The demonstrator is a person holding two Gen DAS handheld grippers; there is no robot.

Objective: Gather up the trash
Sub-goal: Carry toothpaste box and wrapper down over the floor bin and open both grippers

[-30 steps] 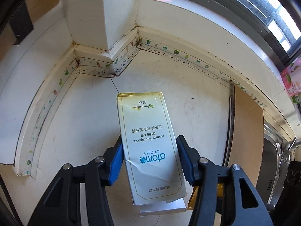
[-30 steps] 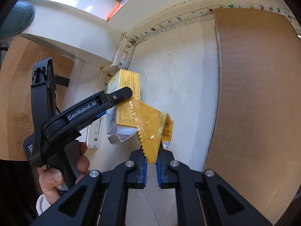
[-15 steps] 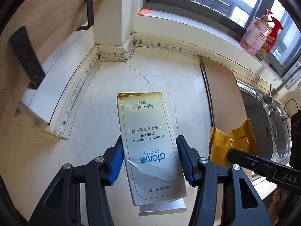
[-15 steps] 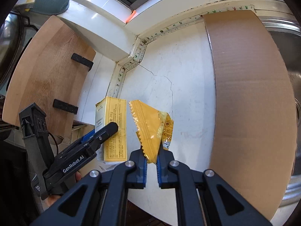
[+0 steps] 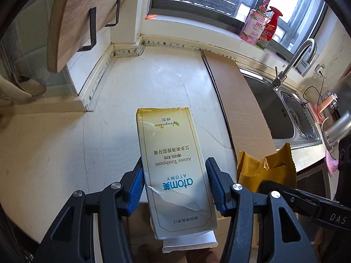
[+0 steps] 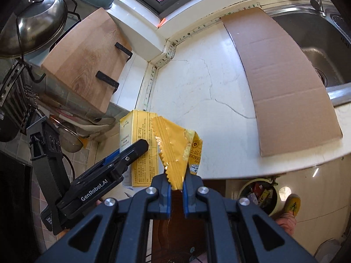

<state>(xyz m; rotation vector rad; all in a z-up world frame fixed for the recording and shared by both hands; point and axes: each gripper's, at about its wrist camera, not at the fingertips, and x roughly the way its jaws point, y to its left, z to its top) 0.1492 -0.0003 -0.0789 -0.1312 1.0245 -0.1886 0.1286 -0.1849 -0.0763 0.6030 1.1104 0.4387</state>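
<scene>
A white stone countertop (image 5: 171,87) with thin cracks lies ahead of the gripper, in strong daylight from the dark-framed window (image 5: 210,2) behind it. On the right a flat cardboard sheet (image 6: 280,76) reaches to the steel sink (image 5: 283,118) with its curved tap (image 5: 294,59). On the left a wooden board (image 6: 87,59) leans. Two bottles (image 5: 261,26) stand on the windowsill

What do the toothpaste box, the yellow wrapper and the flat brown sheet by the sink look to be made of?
Toothpaste box: thin glossy printed card, creased near the grip. Yellow wrapper: shiny plastic or foil film, crinkled, with zigzag-cut edges. Brown sheet: matte corrugated cardboard, judging by its fold lines and raw edge.
</scene>
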